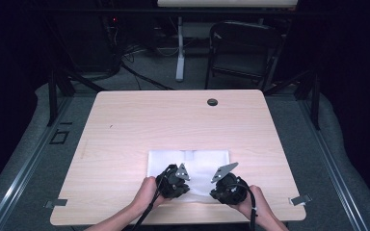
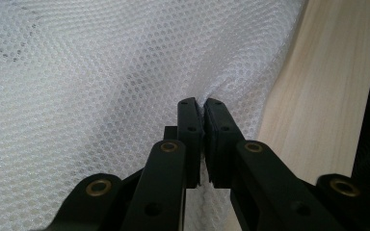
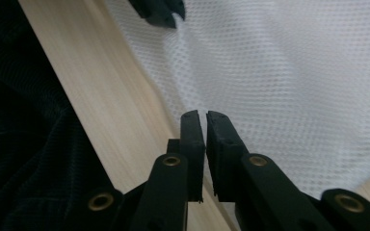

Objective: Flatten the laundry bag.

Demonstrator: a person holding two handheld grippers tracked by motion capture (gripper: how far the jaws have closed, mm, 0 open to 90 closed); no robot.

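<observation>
- We see the table [image 1: 125, 125] evenly lit from above, surroundings dark.
- White mesh cloth [image 1: 207, 161] glares, washing out detail.
- Close-ups: black jaws slightly soft; mesh sharp.

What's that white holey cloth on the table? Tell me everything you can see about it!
The white mesh cloth is a thin, see-through fabric dotted all over with tiny round holes. It lies spread in a rough rectangle, mostly flat, on the light wooden table, close to the person's side. The left tool has its jaws shut on a pinch of it, puckering the fabric there. The right tool is shut at its near edge, apparently pinching it too.
</observation>
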